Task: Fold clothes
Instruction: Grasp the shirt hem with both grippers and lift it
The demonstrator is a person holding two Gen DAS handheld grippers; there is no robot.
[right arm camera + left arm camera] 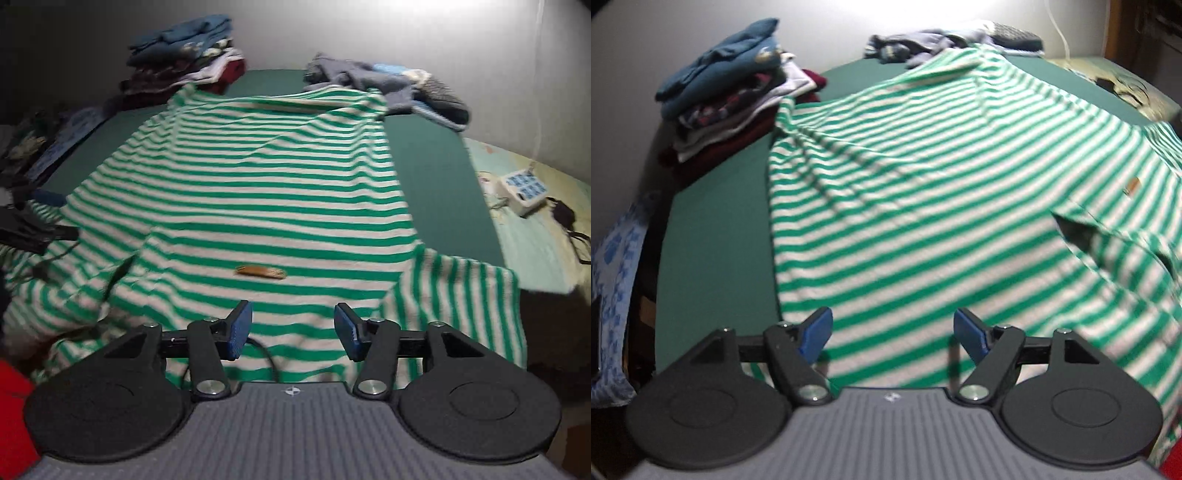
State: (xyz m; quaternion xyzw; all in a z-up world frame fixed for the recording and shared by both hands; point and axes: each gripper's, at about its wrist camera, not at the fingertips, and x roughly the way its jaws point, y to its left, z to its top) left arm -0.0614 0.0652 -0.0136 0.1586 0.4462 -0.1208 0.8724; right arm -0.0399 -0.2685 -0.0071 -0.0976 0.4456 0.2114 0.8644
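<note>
I held my left gripper (893, 334) with its blue pads wide apart and empty, hovering over the near edge of the green-and-white striped shirt (923, 192). My right gripper (293, 334) was likewise spread open, gripping nothing, above the same shirt (258, 192), which lay spread across the green surface (436, 173) with a small brown label (261, 272) showing just ahead of my pads. A stack of folded clothes (731, 92) sat at the far left, and a loose heap of unfolded clothes (388, 88) lay beyond the shirt's far end
</note>
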